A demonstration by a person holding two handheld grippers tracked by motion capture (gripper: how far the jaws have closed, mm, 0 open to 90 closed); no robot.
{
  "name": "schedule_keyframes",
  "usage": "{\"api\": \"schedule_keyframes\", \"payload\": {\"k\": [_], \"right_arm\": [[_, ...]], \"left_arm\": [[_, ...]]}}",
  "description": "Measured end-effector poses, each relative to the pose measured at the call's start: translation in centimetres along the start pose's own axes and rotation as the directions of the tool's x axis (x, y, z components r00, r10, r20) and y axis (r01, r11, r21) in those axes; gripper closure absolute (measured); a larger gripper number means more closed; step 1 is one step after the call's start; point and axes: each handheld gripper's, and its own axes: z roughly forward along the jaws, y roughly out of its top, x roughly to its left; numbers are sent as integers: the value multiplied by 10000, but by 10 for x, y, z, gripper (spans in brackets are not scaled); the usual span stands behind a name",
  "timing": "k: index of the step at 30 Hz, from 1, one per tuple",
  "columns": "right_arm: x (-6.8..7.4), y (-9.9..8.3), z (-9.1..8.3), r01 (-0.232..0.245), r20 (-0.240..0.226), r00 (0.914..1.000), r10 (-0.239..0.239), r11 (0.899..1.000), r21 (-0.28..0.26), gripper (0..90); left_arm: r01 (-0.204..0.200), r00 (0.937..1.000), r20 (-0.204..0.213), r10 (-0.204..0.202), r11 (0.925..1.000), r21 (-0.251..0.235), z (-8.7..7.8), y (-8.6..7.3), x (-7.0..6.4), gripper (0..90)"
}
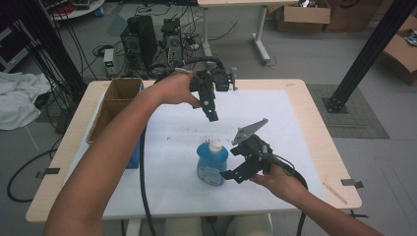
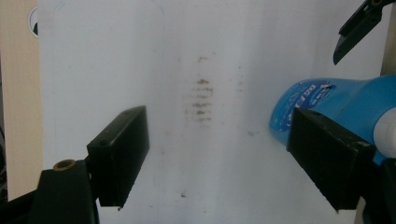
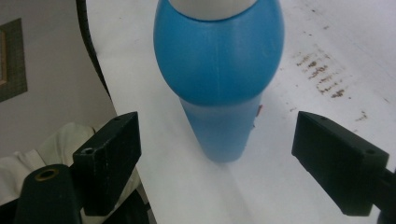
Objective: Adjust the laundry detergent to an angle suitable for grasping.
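Blue bottle [image 1: 212, 163] stood upright at frame centre on white sheet [image 1: 275, 123]. Right gripper [image 1: 235, 173] jaws wide, just beside it, perhaps touching. Left gripper [image 1: 211, 114] wide above, holding nothing.

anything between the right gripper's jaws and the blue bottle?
Nothing: in the right gripper view, bare white sheet separates the open right gripper from the blue bottle.

Overhead forward-down, gripper views close, sharing bottle [image 1: 212, 162]
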Motion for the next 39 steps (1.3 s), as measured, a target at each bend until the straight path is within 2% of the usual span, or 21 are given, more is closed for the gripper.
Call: {"api": "schedule_keyframes", "payload": {"k": [8, 15, 19, 21, 31, 39], "right_arm": [[1, 0, 16, -70, 8, 10000, 70, 9994, -333, 157], [3, 1, 30, -99, 170, 9998, 112, 9971, -753, 157], [4, 1, 32, -140, 231, 9996, 162, 9953, -954, 157], [4, 1, 33, -120, 306, 9994, 151, 9950, -994, 156], [5, 2, 36, -112, 426, 9989, 171, 9908, -1347, 161], [6, 2, 37, -18, 418, 9991, 80, 9893, -1459, 200]], "left_arm": [[-88, 10000, -47, 88, 10000, 25, 0, 1, 1, 220], [32, 10000, 25, -32, 10000, 58, 2, 0, 1, 220], [-49, 10000, -35, 49, 10000, 37, 2, 0, 1, 221], [68, 10000, 13, -68, 10000, 61, 2, -1, 1, 221], [56, 10000, 9, -56, 10000, 62, 2, -1, 1, 223], [87, 10000, 7, -87, 10000, 25, 2, -1, 1, 225]]}}
